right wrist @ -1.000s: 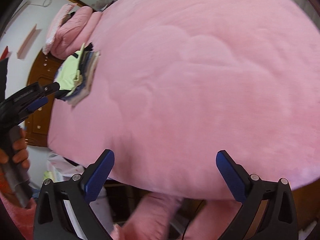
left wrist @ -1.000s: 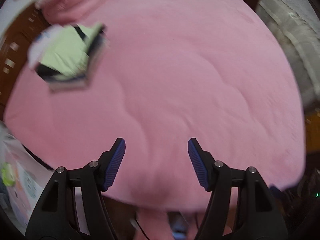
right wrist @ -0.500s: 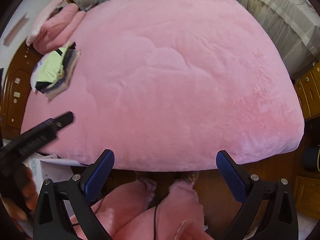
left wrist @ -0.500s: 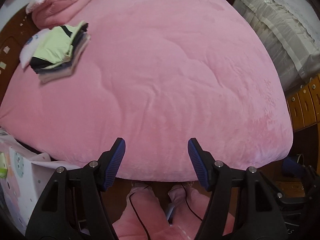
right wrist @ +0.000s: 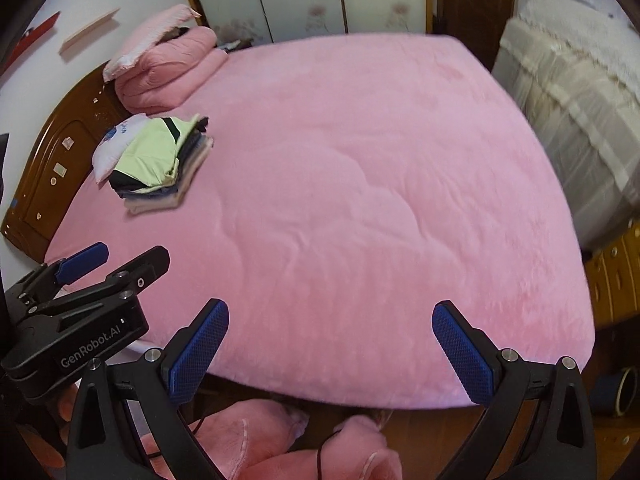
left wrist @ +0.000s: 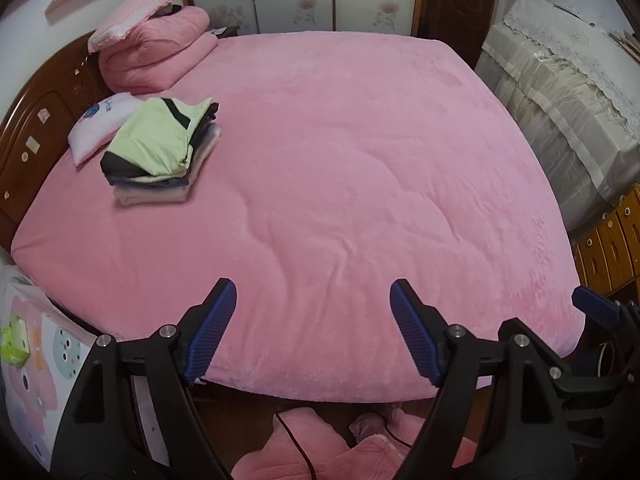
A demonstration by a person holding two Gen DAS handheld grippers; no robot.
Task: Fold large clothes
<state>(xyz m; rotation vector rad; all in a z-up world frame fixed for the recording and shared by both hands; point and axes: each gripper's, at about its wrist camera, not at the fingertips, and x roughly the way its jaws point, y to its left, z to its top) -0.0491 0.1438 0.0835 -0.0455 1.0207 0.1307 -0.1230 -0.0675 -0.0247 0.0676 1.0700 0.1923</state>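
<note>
"GenRobot.AI" is read on the left gripper (right wrist: pixel 86 266) body at 9 o'clock, right view only. Left gripper jaws are opening, nothing between; right gripper (right wrist: pixel 330 346) is spread wide, empty. Folded clothes stack (left wrist: pixel 160 152) is seen at 10 o'clock.

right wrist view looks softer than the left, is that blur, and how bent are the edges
Right wrist view: slight motion blur, with the bed edge and clothes stack smeared. Left wrist view: sharper, the stack crisp. Both: strong fisheye, with the bed bulging, black corners, flat even light and no glare.
</note>
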